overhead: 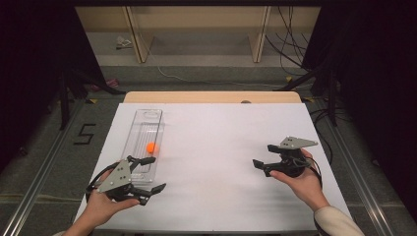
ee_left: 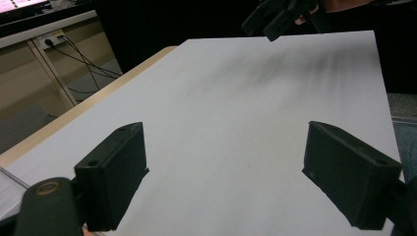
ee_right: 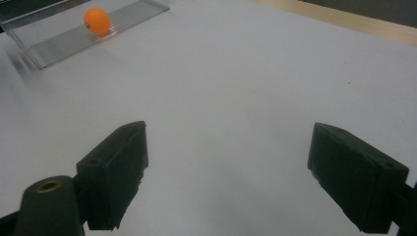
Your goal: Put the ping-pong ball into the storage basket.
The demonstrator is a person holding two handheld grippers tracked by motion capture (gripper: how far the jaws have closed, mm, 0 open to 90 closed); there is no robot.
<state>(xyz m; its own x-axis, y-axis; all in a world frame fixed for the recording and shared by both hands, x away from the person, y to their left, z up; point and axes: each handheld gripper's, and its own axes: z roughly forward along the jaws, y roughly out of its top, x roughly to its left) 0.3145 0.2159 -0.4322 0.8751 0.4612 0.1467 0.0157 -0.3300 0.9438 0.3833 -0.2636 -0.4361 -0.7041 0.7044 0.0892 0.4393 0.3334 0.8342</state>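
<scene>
A small orange ball (overhead: 152, 146) (ee_right: 97, 21) lies inside a long clear plastic tray (overhead: 146, 125) (ee_right: 64, 42) on the left part of the white table. My left gripper (overhead: 152, 173) is held just below the tray's near end, jaws wide apart and empty (ee_left: 226, 172). On the right side of the table my right gripper (overhead: 265, 156) points left toward the tray, also open with nothing between its jaws (ee_right: 228, 172). The right gripper (ee_left: 275, 17) appears far off in the left gripper view.
The white sheet (overhead: 211, 162) covers a wooden table whose far edge (overhead: 211, 97) shows. Black stands and cables lie on the floor beyond and at both sides. A marking "5" (overhead: 84, 133) is on the floor at left.
</scene>
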